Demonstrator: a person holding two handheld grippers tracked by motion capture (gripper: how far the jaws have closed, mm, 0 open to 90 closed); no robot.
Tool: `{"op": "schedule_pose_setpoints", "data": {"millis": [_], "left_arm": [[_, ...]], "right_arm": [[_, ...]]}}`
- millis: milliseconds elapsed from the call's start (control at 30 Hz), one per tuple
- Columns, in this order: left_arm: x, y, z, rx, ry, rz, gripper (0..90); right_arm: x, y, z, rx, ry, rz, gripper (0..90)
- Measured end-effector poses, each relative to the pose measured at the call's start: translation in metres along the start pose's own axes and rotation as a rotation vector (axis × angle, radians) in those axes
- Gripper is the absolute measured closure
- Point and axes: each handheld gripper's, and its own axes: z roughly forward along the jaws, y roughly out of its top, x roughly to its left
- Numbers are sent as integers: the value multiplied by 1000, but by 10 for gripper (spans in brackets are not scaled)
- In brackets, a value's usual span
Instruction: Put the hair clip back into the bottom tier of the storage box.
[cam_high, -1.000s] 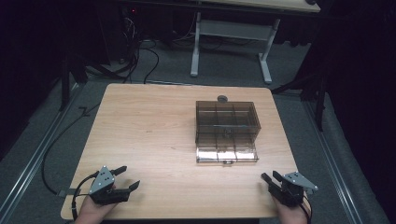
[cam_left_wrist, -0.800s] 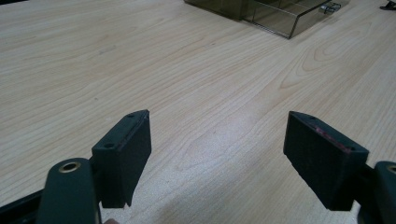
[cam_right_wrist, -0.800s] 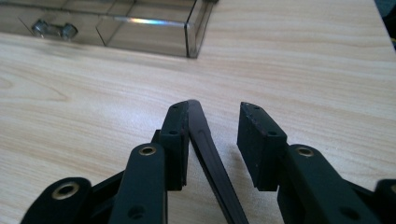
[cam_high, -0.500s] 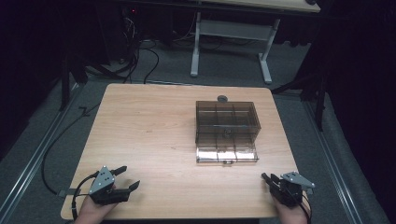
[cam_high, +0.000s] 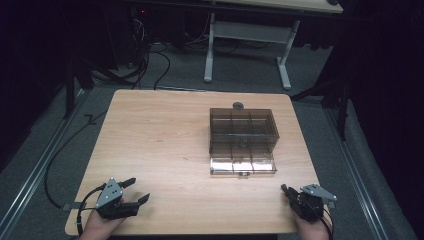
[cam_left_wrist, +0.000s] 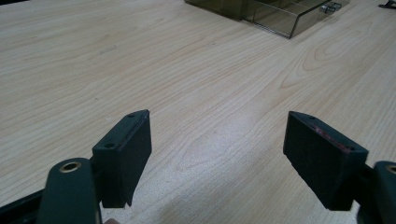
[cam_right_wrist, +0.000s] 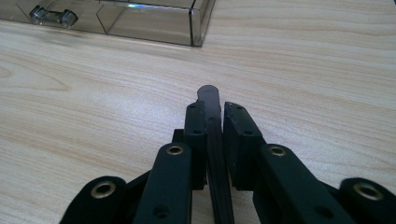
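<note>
Wooden table (cam_high: 165, 150): 1.
Smoky clear compartment box (cam_high: 243, 131): 1, with clear latch (cam_right_wrist: 53, 17): 1.
Small dark round object (cam_high: 238, 105) just behind box: 1.
Handheld grippers: 2, namely left gripper (cam_high: 141, 190) and right gripper (cam_high: 285, 190).
Thin dark flat piece (cam_right_wrist: 208, 109) between right jaws: 1.
White-legged desk frame (cam_high: 248, 37) beyond table: 1.

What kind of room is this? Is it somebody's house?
Probably not a house; it looks like a lab or workshop. A bare wooden table stands on grey floor, a tangle of cables lies behind it, and another metal-legged desk stands farther back.
</note>
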Motion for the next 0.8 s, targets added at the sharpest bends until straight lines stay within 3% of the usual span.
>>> {"op": "schedule_pose_setpoints", "data": {"millis": [467,800], "left_arm": [[0,0,0,1,-1,1,241],[0,0,0,1,0,1,241]], "right_arm": [[4,4,-4,-18,-9,-23,817],[26,11,0,-29,54,-85,817]]}}
